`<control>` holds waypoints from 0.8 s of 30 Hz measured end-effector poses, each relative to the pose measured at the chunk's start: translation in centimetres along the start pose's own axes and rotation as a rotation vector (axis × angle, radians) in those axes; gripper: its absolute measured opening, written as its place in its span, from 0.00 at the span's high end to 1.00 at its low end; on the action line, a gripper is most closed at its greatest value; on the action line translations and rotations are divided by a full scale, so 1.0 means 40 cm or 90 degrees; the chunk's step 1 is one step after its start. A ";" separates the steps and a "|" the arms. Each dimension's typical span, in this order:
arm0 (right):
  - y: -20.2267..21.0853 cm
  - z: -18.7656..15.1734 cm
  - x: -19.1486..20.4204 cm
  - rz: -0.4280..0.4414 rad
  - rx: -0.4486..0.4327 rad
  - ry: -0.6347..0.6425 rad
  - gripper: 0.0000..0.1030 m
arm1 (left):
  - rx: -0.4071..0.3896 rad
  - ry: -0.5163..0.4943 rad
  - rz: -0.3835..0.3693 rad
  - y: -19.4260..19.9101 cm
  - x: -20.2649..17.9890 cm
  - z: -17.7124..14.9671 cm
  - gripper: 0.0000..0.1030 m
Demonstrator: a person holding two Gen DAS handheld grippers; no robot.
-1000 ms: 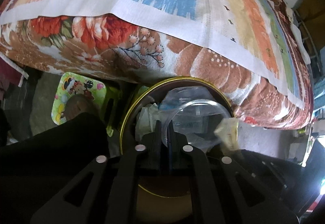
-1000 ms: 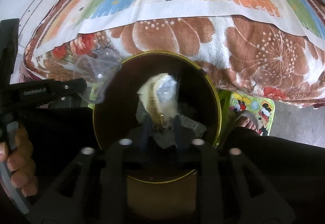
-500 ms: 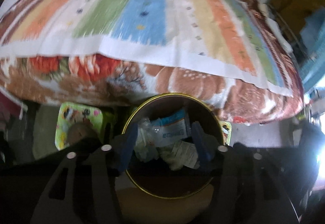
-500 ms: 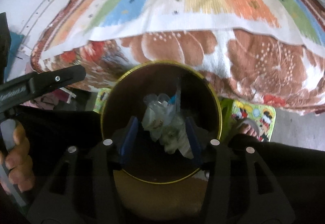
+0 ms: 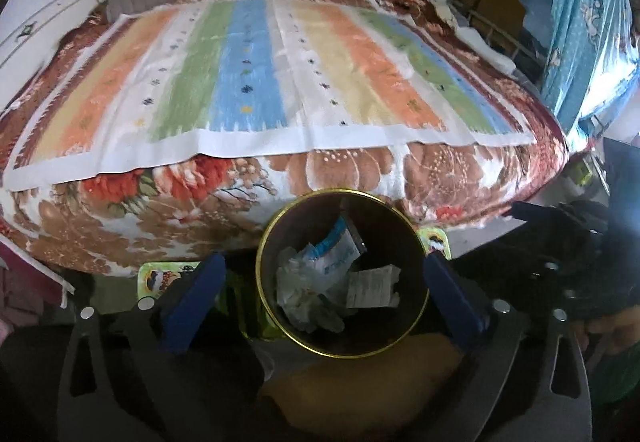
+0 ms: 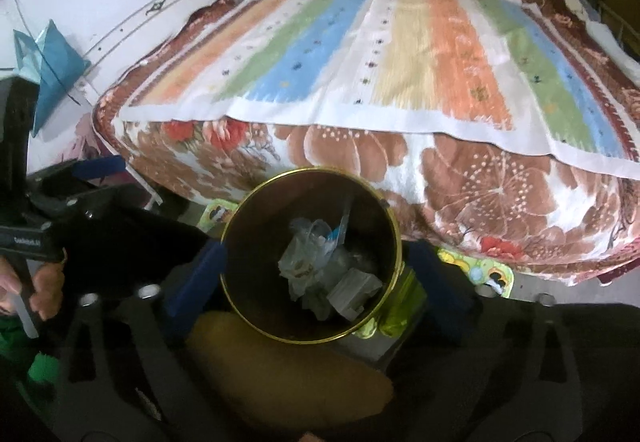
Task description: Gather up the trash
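A dark bin with a gold rim (image 5: pixel 261 262) (image 6: pixel 224 262) stands on the floor against the bed. It holds crumpled clear plastic (image 5: pixel 298 288) (image 6: pixel 298 262), a blue and white wrapper (image 5: pixel 336 252) and a paper slip (image 5: pixel 372 286). My left gripper (image 5: pixel 324 258) hangs above the bin, its jaws opening wide, nothing between the blue pads (image 5: pixel 196 298). My right gripper (image 6: pixel 316 248) is also over the bin, its jaws opening and holding nothing. In the right wrist view the left gripper's blue finger (image 6: pixel 98 166) shows at the left, with a hand (image 6: pixel 42 284) on its handle.
A bed with a striped cloth (image 5: pixel 256 81) over a floral blanket (image 6: pixel 480 193) fills the far side. Green cartoon-print pieces (image 5: pixel 160 274) (image 6: pixel 484 270) lie on the floor beside the bin. A blue curtain (image 5: pixel 580 25) hangs right; a teal bag (image 6: pixel 52 61) hangs left.
The left gripper let go of a clear plastic cup and the right of a yellowish wrapper. Both grippers rose away from the bin and their jaws spread wide.
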State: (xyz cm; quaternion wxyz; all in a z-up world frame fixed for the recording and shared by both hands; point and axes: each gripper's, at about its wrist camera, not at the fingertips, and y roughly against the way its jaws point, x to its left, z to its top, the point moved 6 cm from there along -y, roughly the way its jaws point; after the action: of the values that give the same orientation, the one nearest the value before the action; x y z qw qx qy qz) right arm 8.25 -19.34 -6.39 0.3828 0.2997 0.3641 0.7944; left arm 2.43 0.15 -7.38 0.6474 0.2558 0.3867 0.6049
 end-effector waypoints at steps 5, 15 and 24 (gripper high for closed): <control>0.034 -0.030 0.006 0.006 -0.014 0.012 0.09 | -0.009 -0.006 0.004 0.005 -0.004 -0.022 0.06; 0.025 -0.040 0.015 0.002 -0.015 0.020 0.09 | -0.006 0.003 0.016 -0.003 0.008 -0.024 0.06; 0.023 -0.038 0.019 0.010 -0.020 0.019 0.08 | 0.001 -0.002 0.047 -0.006 0.009 -0.023 0.06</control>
State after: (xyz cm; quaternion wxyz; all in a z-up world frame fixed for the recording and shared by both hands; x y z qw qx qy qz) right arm 6.35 -19.61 -6.35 0.3756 0.2846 0.3550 0.8074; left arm 1.81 0.33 -8.17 0.6251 0.2710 0.3765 0.6277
